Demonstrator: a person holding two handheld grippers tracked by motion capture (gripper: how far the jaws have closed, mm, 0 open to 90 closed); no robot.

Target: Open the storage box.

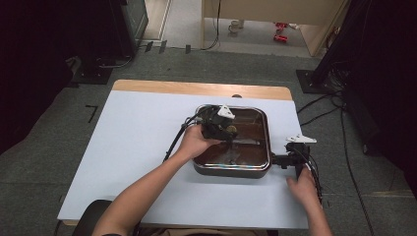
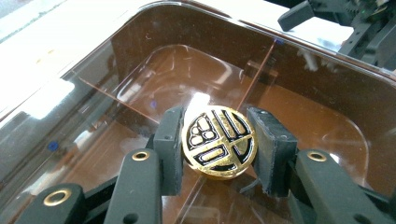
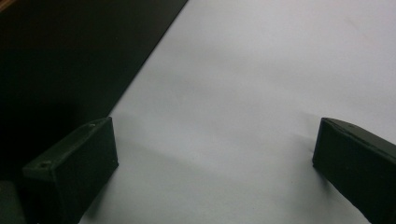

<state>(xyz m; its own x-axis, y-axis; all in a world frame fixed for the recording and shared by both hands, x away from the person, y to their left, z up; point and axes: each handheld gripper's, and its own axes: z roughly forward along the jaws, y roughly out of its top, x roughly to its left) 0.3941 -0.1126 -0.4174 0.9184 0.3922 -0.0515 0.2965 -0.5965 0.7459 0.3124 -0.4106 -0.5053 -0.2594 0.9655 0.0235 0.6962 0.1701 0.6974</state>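
A dark brown rectangular box [image 1: 255,169] with a clear brown lid [image 2: 140,84] sits at the right of the white table [image 1: 137,147]. In the lid's middle is a round gold-and-black knob [image 2: 218,140]. My left gripper [image 1: 221,127] reaches over the box, and in the left gripper view the left gripper [image 2: 218,145] is shut on the knob, one pad [image 2: 170,140] on each side. My right gripper [image 1: 295,153] rests on the table just right of the box. In the right gripper view the right gripper [image 3: 210,163] is open over bare table, with the box's dark wall [image 3: 70,60] at the left.
The table's wooden far edge [image 1: 201,88] borders grey floor. Black stands and cables [image 1: 324,78] are on the floor at the right, dark equipment [image 1: 113,44] at the left. The other gripper [image 2: 345,18] lies beyond the lid's far rim.
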